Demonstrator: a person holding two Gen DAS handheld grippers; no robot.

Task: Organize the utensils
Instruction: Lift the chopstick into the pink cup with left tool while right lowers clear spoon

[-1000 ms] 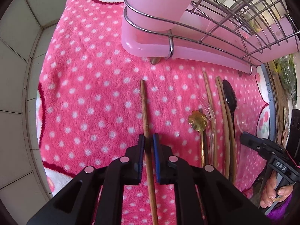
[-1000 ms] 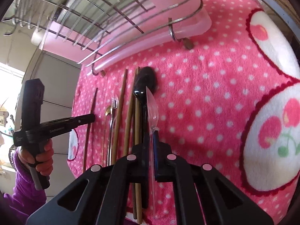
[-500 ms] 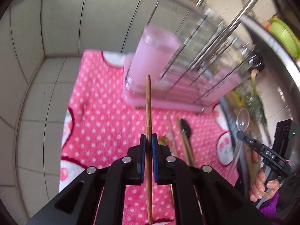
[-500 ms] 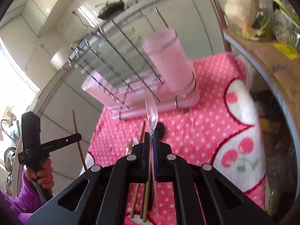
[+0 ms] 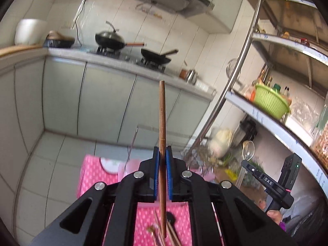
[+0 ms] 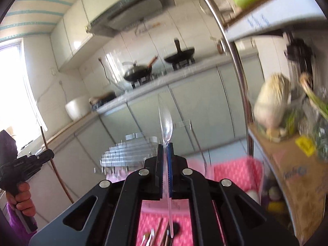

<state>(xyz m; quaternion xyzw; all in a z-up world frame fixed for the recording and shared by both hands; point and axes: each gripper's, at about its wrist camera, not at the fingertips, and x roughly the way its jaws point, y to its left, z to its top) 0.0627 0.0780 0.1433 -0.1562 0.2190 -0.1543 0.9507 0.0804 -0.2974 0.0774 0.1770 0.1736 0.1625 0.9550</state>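
Observation:
My left gripper is shut on a brown wooden chopstick, which stands upright high above the pink dotted cloth. My right gripper is shut on a clear plastic spoon, bowl up. Each gripper shows in the other's view: the right gripper with the clear spoon, the left gripper with the chopstick. Below lie several utensils on the cloth, among them a black spoon. The wire dish rack with its pink tray is blurred.
A metal shelf post and shelves rise at the right, with a green basket and a cabbage. A cardboard box stands below. Behind is a counter with two woks and a white pot.
Both grippers have risen off the cloth with the chopstick and the clear spoon and tipped up from looking down to nearly level. The rack and cloth have dropped low in both views.

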